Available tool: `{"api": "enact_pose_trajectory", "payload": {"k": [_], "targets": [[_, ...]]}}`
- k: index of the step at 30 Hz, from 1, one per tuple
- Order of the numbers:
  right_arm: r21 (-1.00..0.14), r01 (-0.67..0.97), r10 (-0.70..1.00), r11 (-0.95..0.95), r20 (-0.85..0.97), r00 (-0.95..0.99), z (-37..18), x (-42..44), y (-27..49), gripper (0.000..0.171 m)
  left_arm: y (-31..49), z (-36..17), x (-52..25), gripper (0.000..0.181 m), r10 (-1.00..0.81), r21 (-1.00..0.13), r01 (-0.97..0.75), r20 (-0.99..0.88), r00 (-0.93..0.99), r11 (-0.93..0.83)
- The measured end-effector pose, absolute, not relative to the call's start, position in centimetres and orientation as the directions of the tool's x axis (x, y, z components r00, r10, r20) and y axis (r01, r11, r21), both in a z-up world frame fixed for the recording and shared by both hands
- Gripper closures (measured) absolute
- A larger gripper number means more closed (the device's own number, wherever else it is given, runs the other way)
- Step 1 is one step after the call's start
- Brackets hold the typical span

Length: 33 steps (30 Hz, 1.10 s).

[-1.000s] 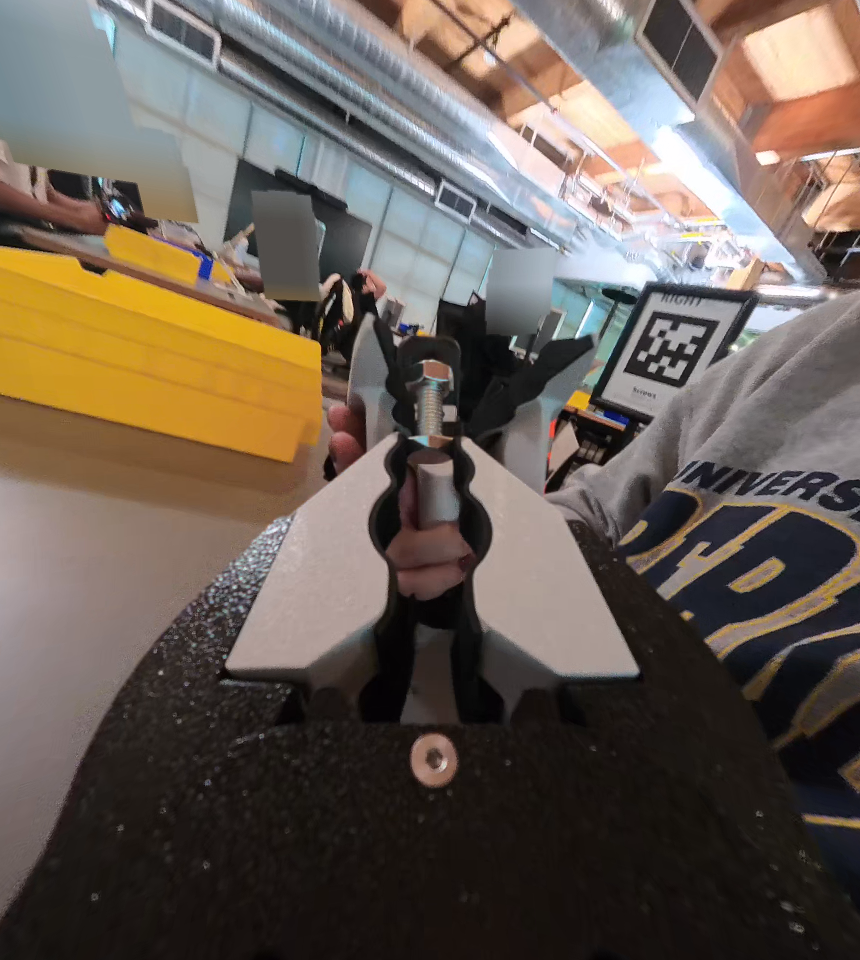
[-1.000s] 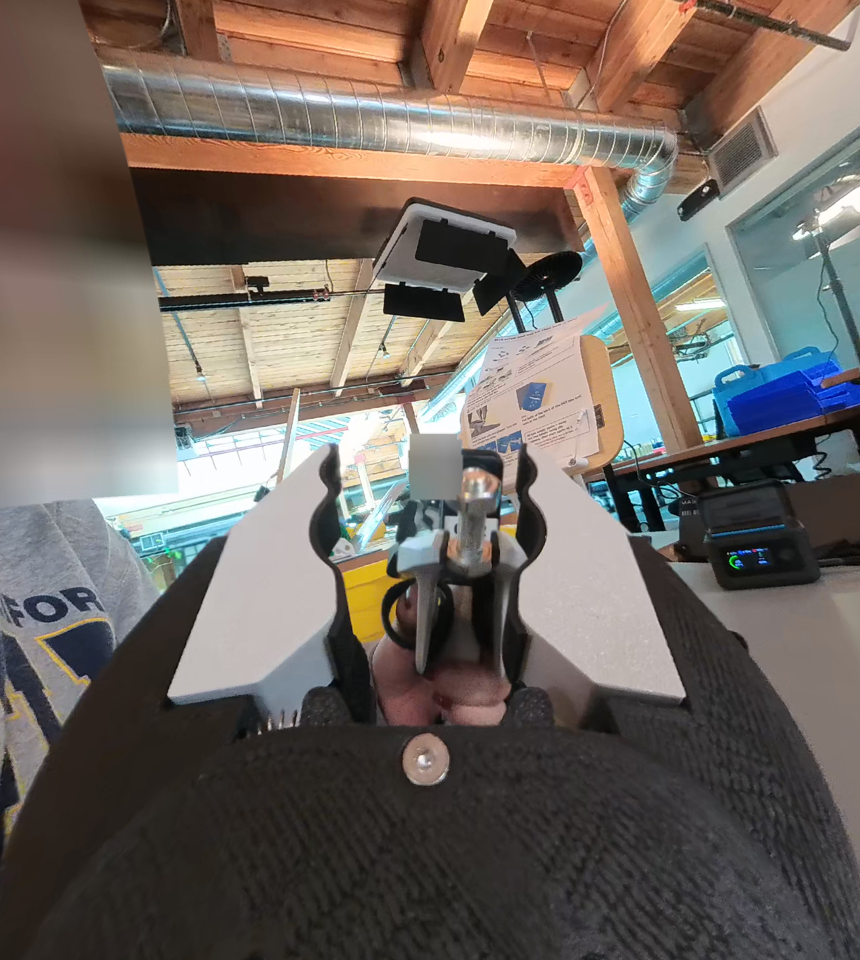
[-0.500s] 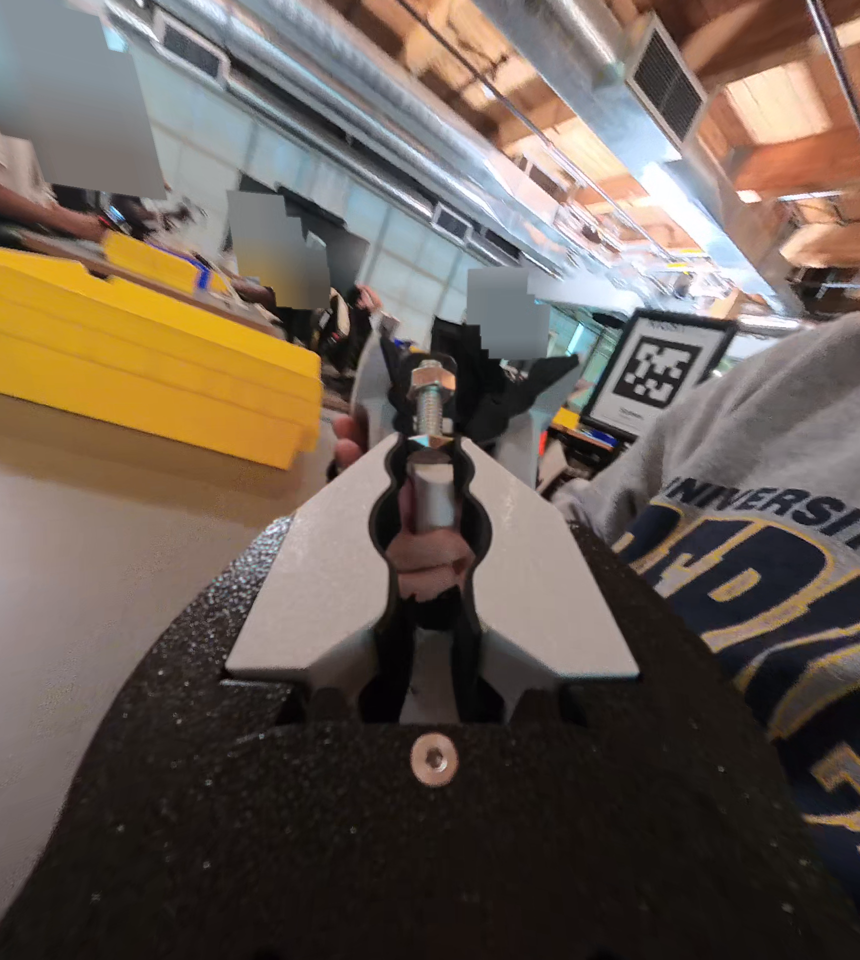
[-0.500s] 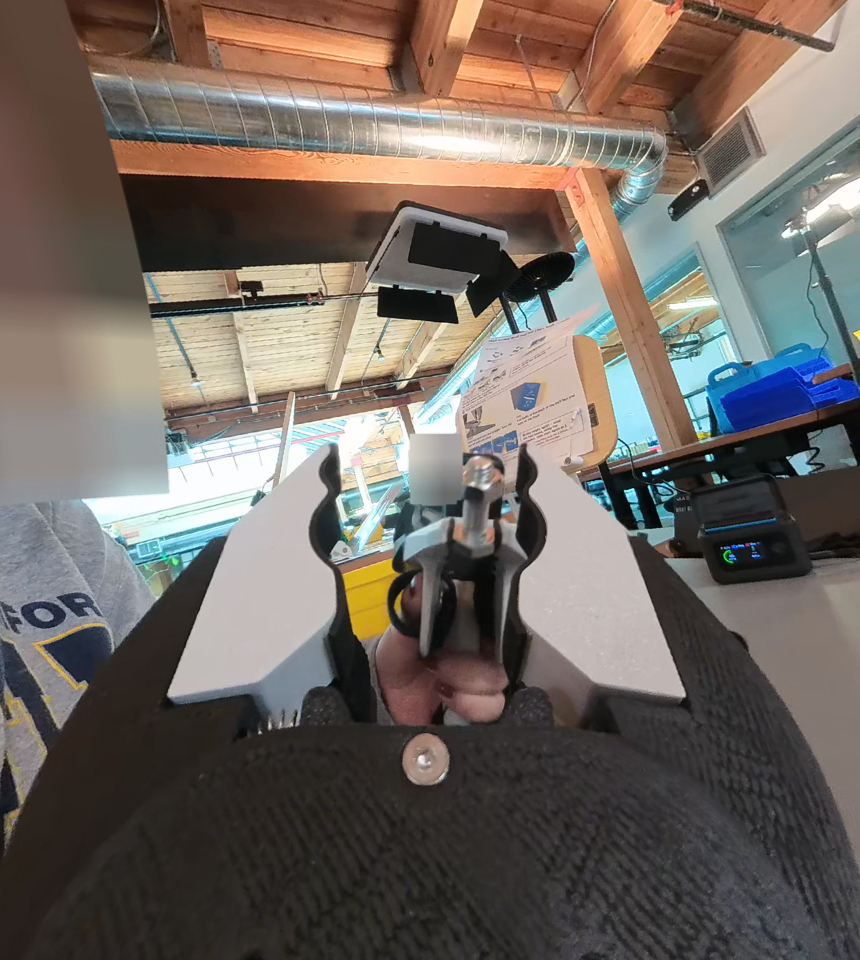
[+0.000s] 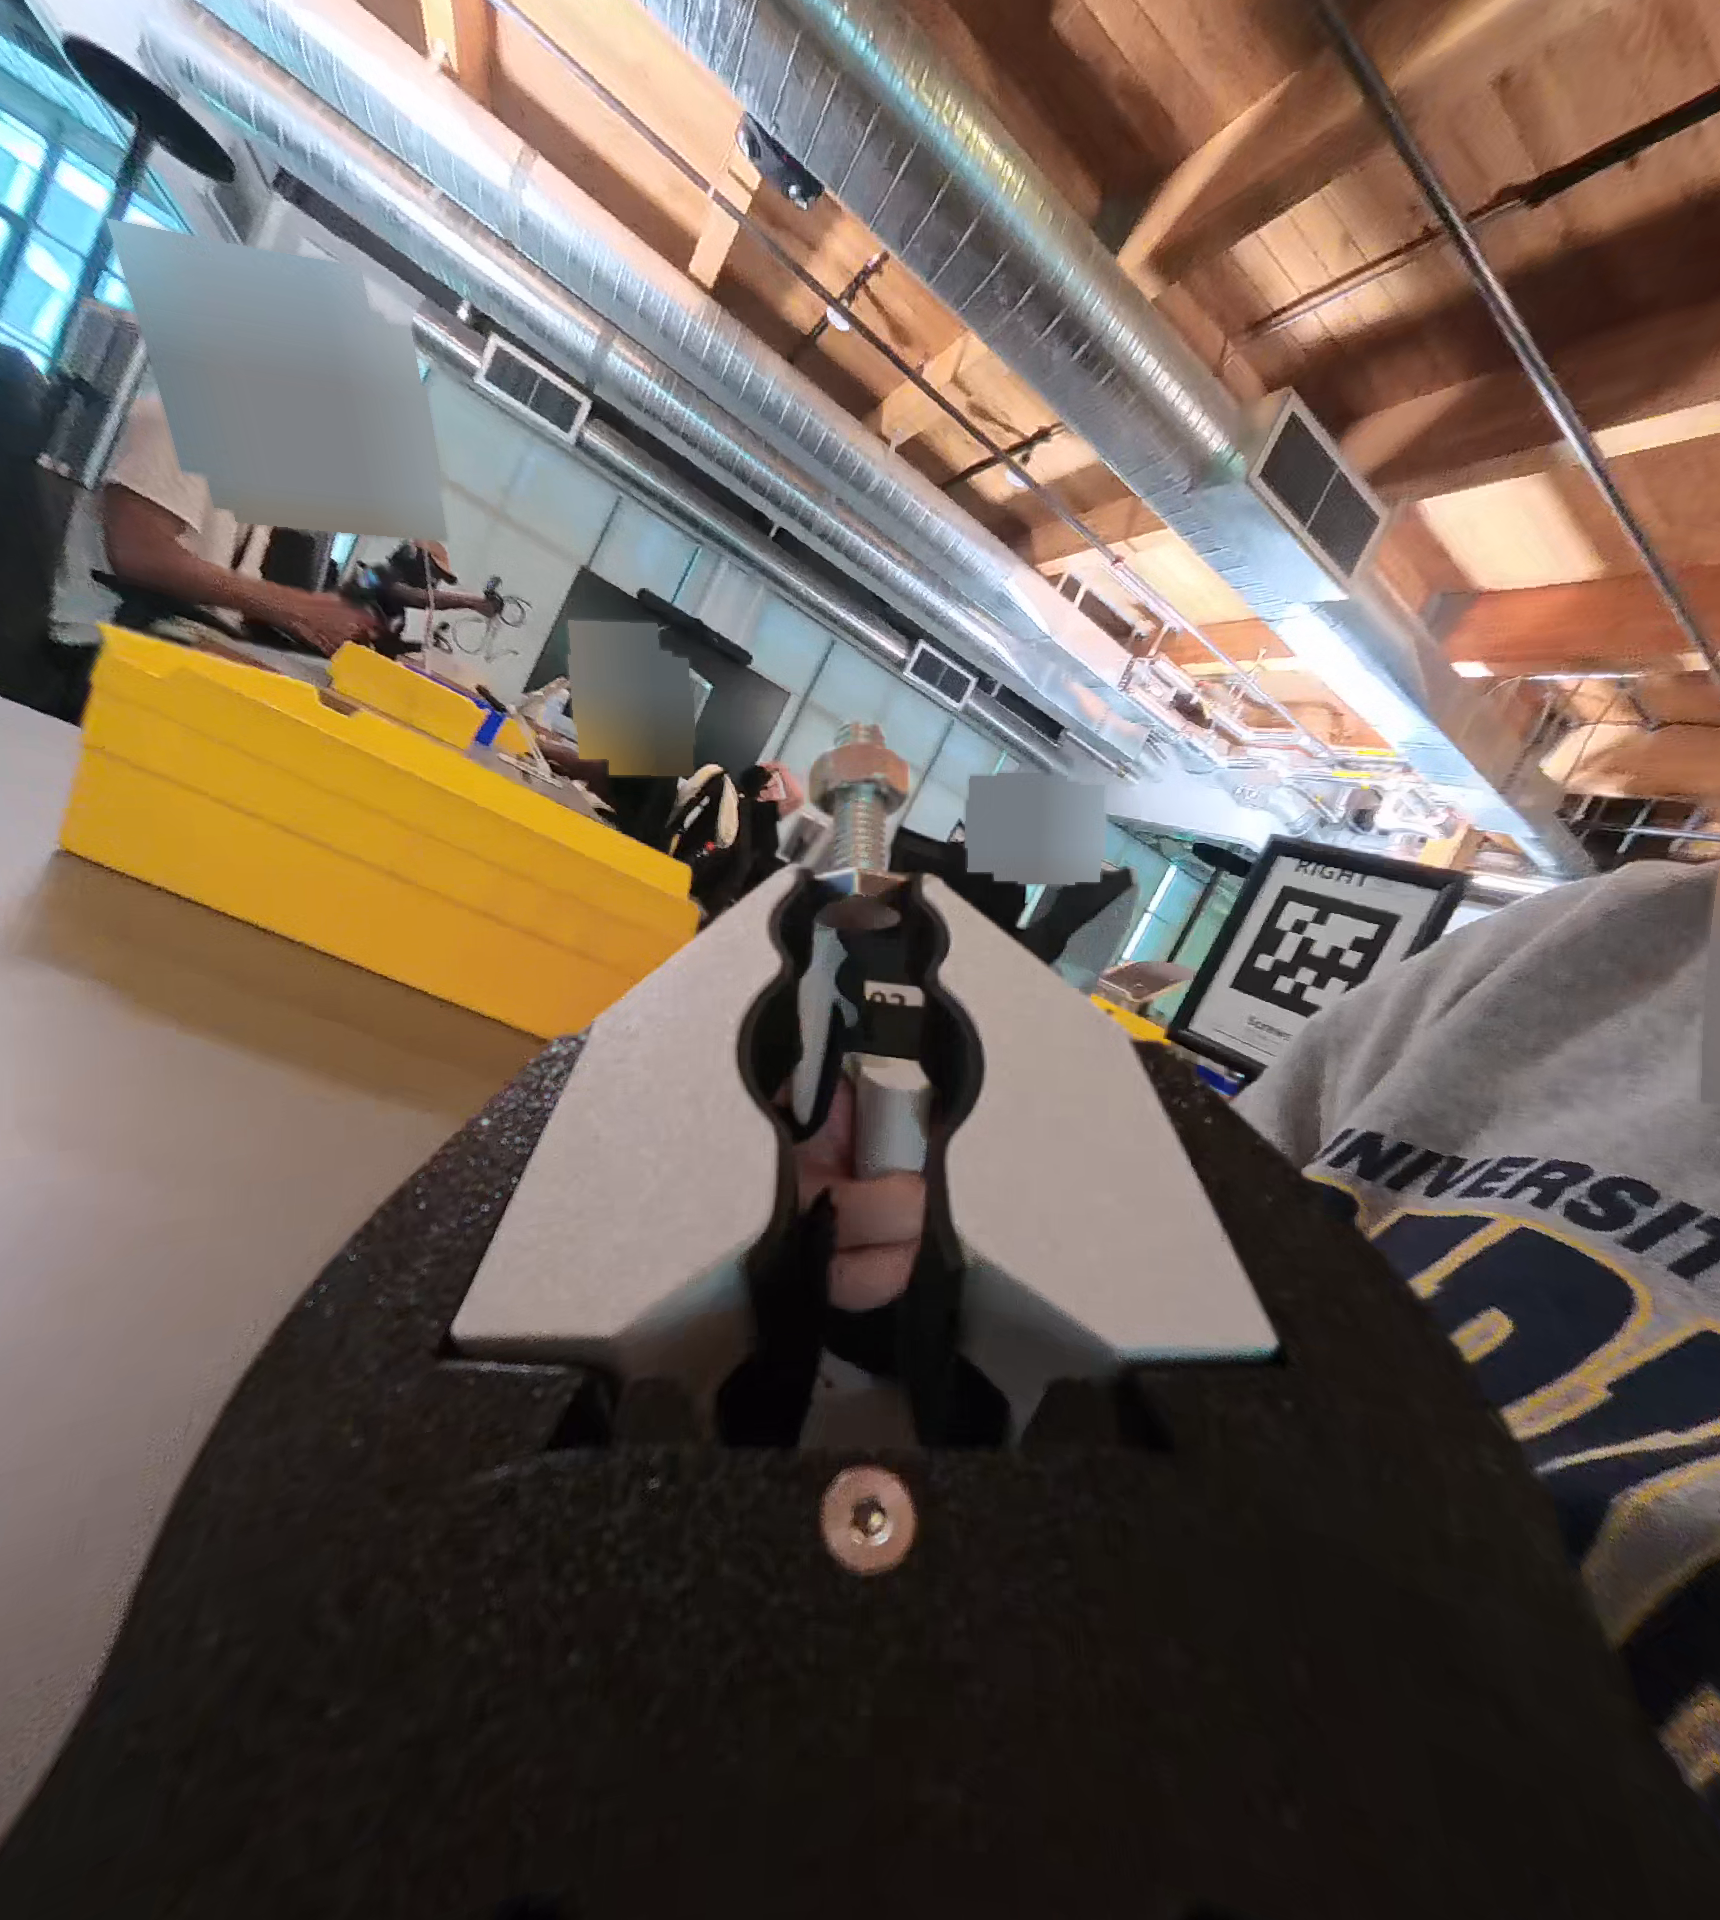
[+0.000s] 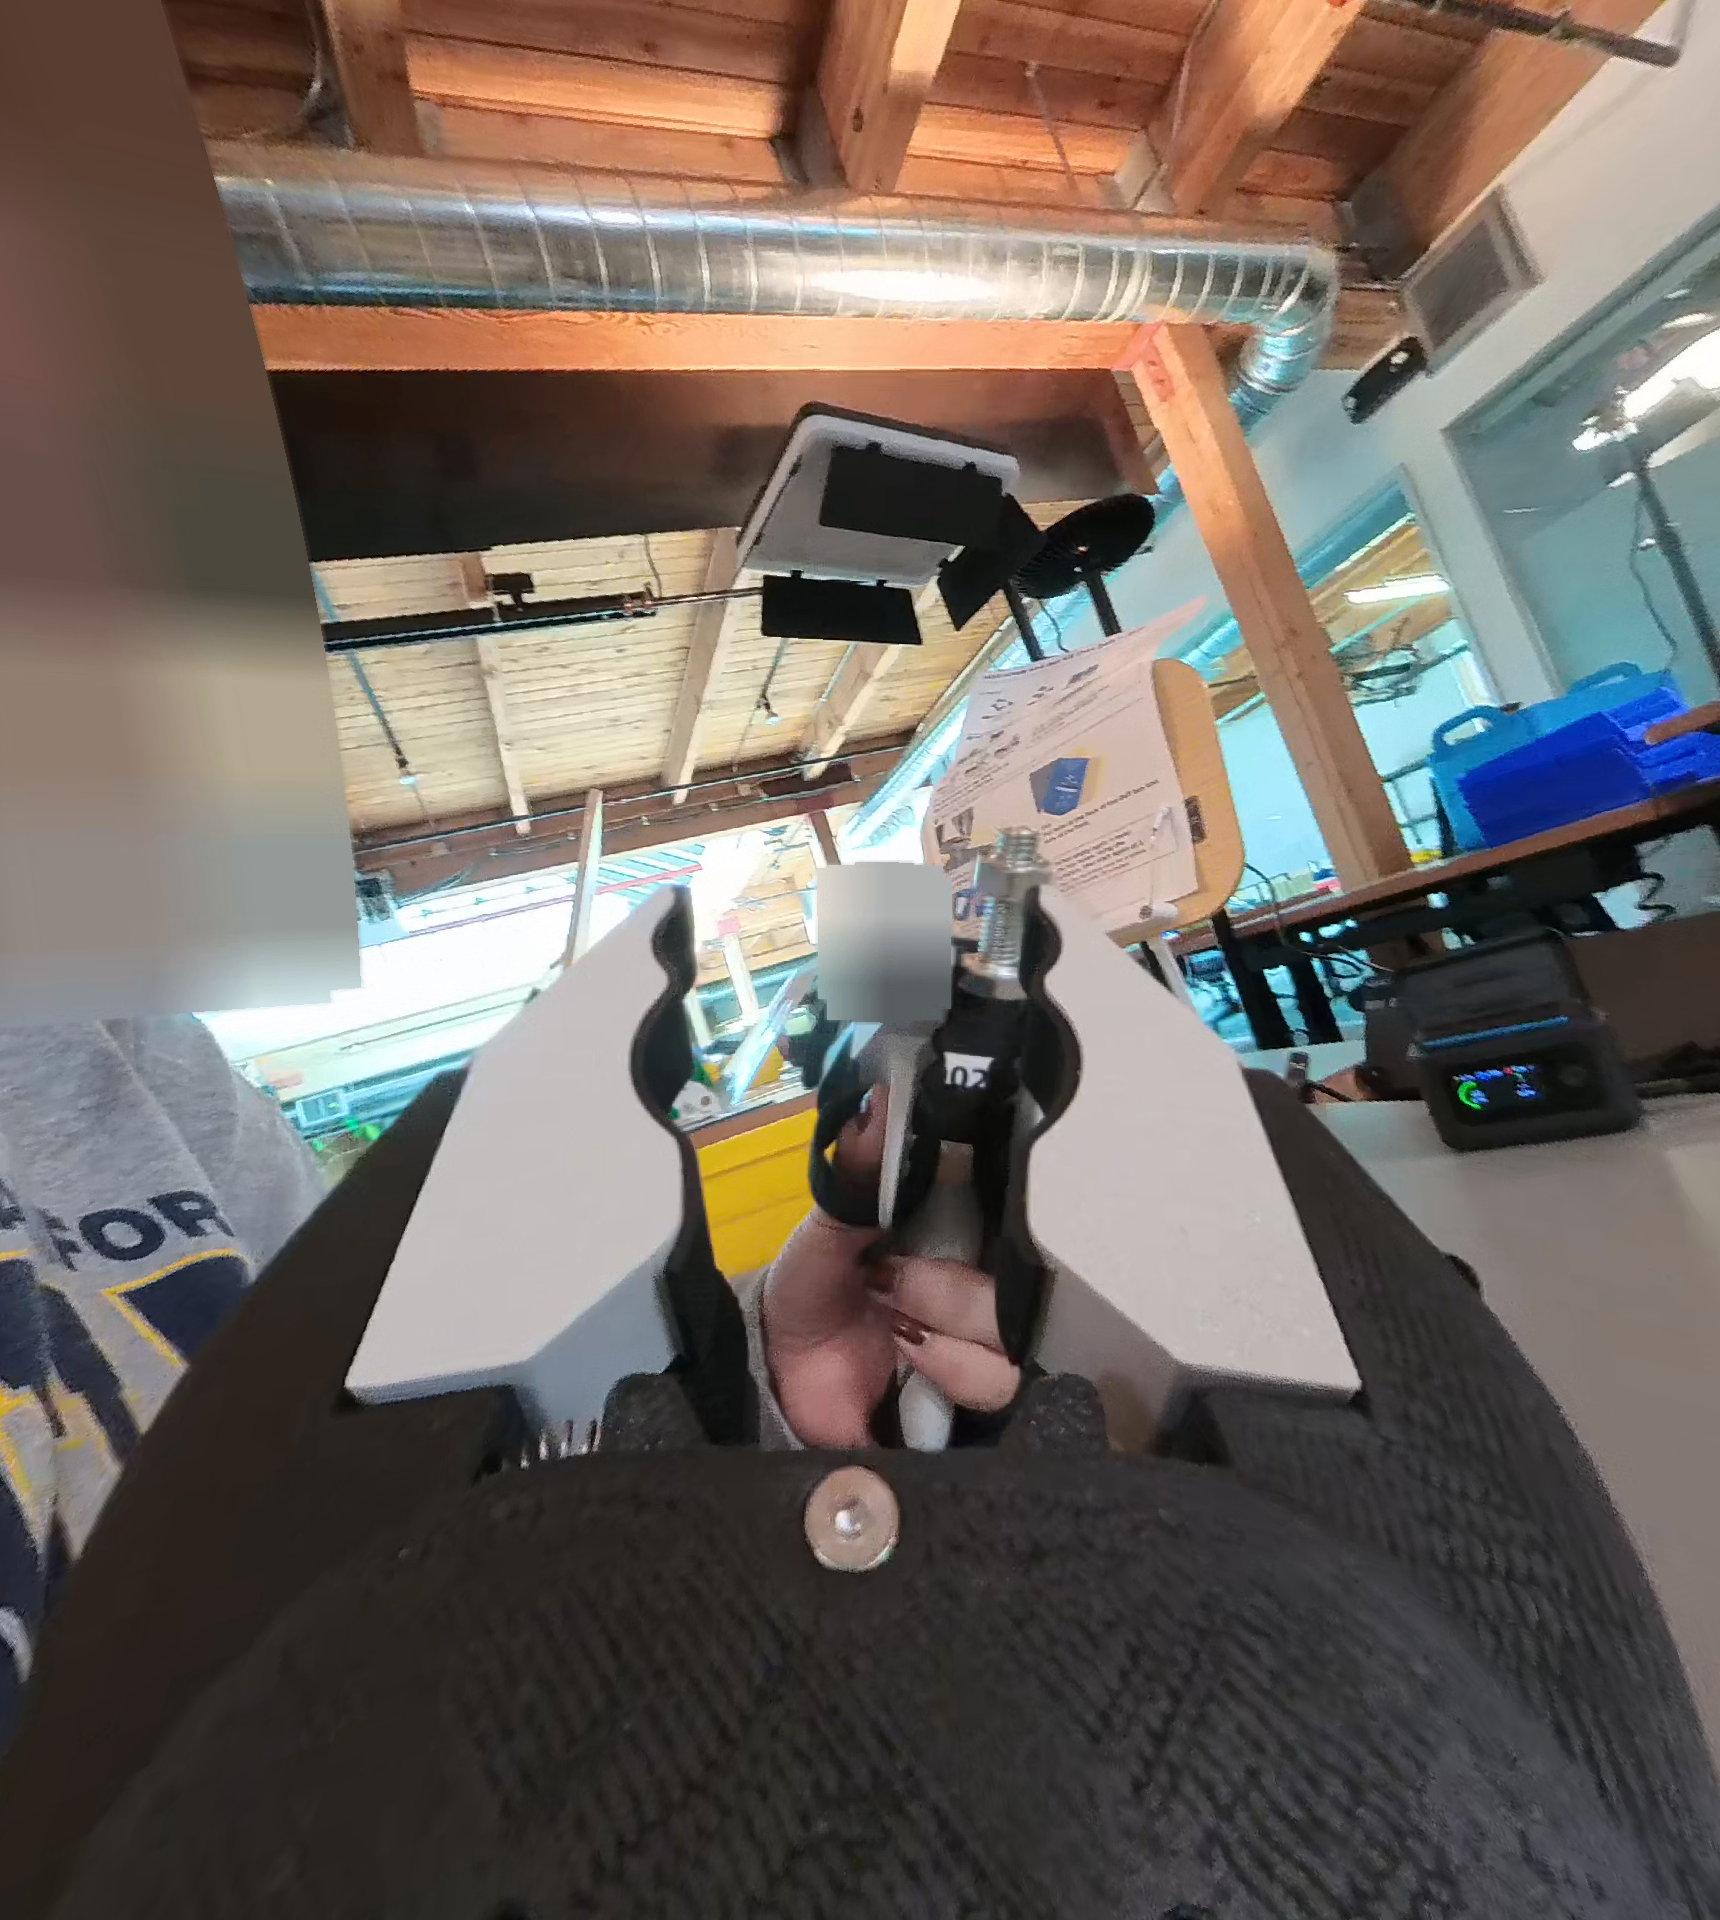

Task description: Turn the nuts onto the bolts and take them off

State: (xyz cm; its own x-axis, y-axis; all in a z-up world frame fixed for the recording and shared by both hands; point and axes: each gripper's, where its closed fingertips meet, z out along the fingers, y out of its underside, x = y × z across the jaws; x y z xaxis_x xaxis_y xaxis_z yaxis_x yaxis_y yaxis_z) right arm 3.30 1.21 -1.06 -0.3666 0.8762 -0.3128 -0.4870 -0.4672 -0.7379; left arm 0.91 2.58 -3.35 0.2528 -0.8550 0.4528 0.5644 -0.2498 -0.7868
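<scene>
- We see the left gripper (image 5: 861,894) with its jaws closed on the hex head of the bolt (image 5: 856,821), at the very fingertips.
- The bolt's long axis runs straight out along the fingers, threaded shank pointing up and away; the hex nut (image 5: 856,771) sits near the free end, with a little thread showing past it.
- In the right wrist view, the right gripper (image 6: 861,935) has its jaws parted and holds nothing.
- From there, the nut (image 6: 1007,878) and bolt (image 6: 1003,930) lie just ahead, off-centre and close against the inner edge of one finger (image 6: 1136,1122).
- We judge that the right gripper, the only free one, must centre on the nut before closing across its flats.
- A yellow bin (image 5: 357,831) rests on the table (image 5: 108,1195), well apart.
</scene>
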Motion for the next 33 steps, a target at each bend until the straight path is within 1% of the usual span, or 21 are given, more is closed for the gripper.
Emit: {"api": "enact_pose_trajectory", "payload": {"k": [2,6,8,10,12,13,15,17,20,23,26,29,30,31,33], "targets": [[-0.739,-0.487,0.878,-0.465,-0.316,-0.359,-1.1,3.2,1.4,0.108,2.1,-3.8,2.2,0.167,-0.865,-0.792,0.525,0.465,0.189,-0.311],[-0.736,-0.476,0.866,-0.482,-0.319,-0.384,-1.1,3.0,1.0,0.107,1.1,-5.7,6.1,0.166,-0.865,-0.834,0.362,0.486,0.124,-0.416],[-0.738,-0.478,0.868,-0.477,-0.308,-0.390,-1.0,3.1,0.8,0.107,1.1,-6.1,6.9,0.166,-0.856,-0.829,0.344,0.503,0.115,-0.441],[-0.740,-0.479,0.869,-0.473,-0.302,-0.392,-1.0,3.1,0.7,0.106,1.3,-6.0,6.7,0.166,-0.854,-0.824,0.359,0.506,0.121,-0.437],[-0.739,-0.481,0.869,-0.472,-0.297,-0.396,-0.9,3.2,0.6,0.107,1.7,-5.4,5.6,0.167,-0.860,-0.826,0.403,0.486,0.155,-0.394],[-0.736,-0.482,0.870,-0.474,-0.307,-0.387,-1.0,3.2,0.8,0.104,1.8,-4.9,4.9,0.167,-0.865,-0.826,0.432,0.470,0.173,-0.362],[-0.724,-0.487,0.863,-0.489,-0.320,-0.391,-0.9,3.3,1.1,0.103,2.2,-3.7,3.1,0.167,-0.867,-0.800,0.520,0.455,0.202,-0.299],[-0.717,-0.489,0.858,-0.496,-0.321,-0.401,-0.9,3.6,1.1,0.107,2.2,-3.1,2.1,0.167,-0.865,-0.767,0.569,0.469,0.179,-0.298],[-0.721,-0.493,0.866,-0.486,-0.322,-0.383,-1.0,3.5,1.3,0.107,1.7,-3.6,3.1,0.167,-0.870,-0.775,0.526,0.477,0.123,-0.350],[-0.721,-0.486,0.860,-0.494,-0.323,-0.396,-1.0,3.4,1.2,0.107,0.8,-4.5,5.5,0.167,-0.869,-0.797,0.430,0.491,0.055,-0.424],[-0.731,-0.476,0.860,-0.488,-0.310,-0.405,-1.0,3.3,0.8,0.107,0.7,-5.6,7.0,0.166,-0.852,-0.799,0.371,0.522,0.037,-0.473],[-0.740,-0.465,0.858,-0.486,-0.301,-0.416,-1.1,3.2,0.4,0.108,1.1,-5.5,6.6,0.167,-0.849,-0.794,0.393,0.525,0.058,-0.464],[-0.742,-0.465,0.859,-0.483,-0.297,-0.418,-1.1,3.2,0.3,0.110,1.4,-5.2,5.9,0.166,-0.854,-0.796,0.421,0.513,0.087,-0.436],[-0.742,-0.466,0.861,-0.482,-0.301,-0.410,-1.2,3.2,0.4,0.108,1.6,-4.7,5.1,0.166,-0.863,-0.798,0.453,0.493,0.112,-0.398],[-0.732,-0.472,0.860,-0.491,-0.319,-0.398,-1.2,3.3,0.9,0.107,2.2,-3.3,2.9,0.167,-0.869,-0.774,0.553,0.467,0.167,-0.309]]}}
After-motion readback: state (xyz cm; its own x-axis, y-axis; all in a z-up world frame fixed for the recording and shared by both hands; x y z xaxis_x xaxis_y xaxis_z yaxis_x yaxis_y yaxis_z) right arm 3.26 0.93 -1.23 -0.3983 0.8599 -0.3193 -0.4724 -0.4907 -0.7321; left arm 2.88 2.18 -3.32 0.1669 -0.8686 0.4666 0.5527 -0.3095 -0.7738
